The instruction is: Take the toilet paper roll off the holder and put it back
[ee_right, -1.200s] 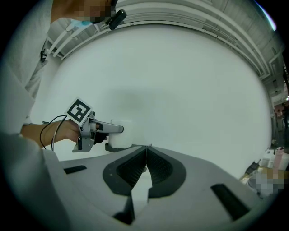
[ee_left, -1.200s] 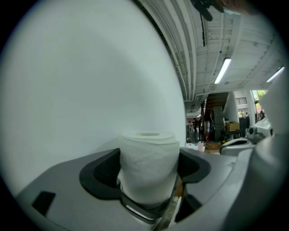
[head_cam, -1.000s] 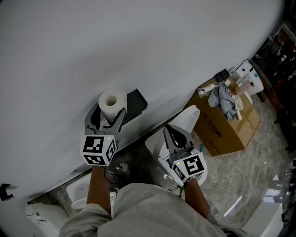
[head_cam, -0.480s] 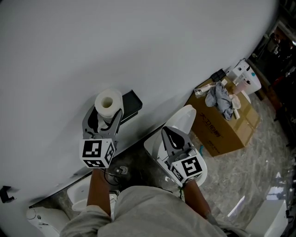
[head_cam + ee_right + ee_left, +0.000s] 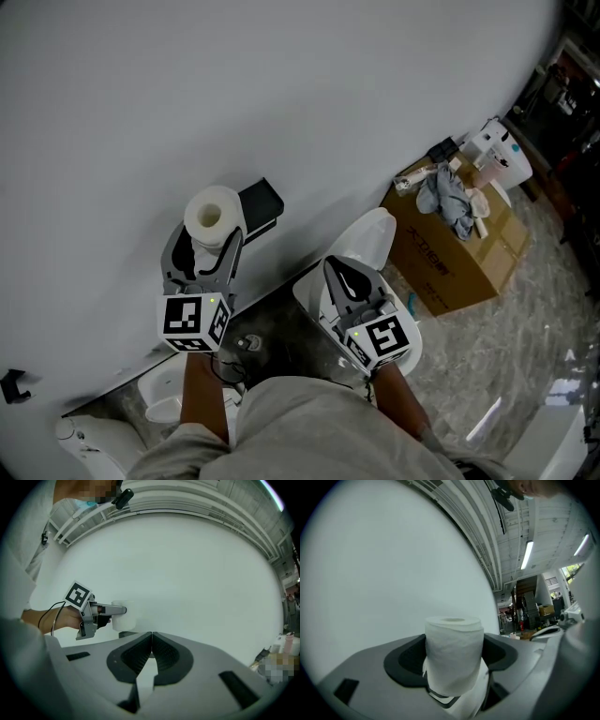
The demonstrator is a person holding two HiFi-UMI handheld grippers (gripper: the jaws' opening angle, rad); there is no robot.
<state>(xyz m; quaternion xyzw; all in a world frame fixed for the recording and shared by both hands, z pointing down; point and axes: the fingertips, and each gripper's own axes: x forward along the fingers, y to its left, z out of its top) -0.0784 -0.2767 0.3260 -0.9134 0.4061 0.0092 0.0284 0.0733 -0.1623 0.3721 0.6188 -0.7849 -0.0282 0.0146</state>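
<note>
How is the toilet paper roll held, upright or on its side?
Upright. The left tongs grip the toilet paper roll at its sides; the head view looks into its open core.

The left gripper (image 5: 208, 242) grips the upright toilet paper roll (image 5: 212, 208) just beside the black holder (image 5: 261, 204) against the white wall (image 5: 281, 84).

- Head view: steeply down along the wall (image 5: 281, 94).
- Left gripper view: faces that wall, close on the toilet paper roll (image 5: 453, 658).
- Right gripper view: same toilet paper roll (image 5: 123, 620), farther off.
</note>
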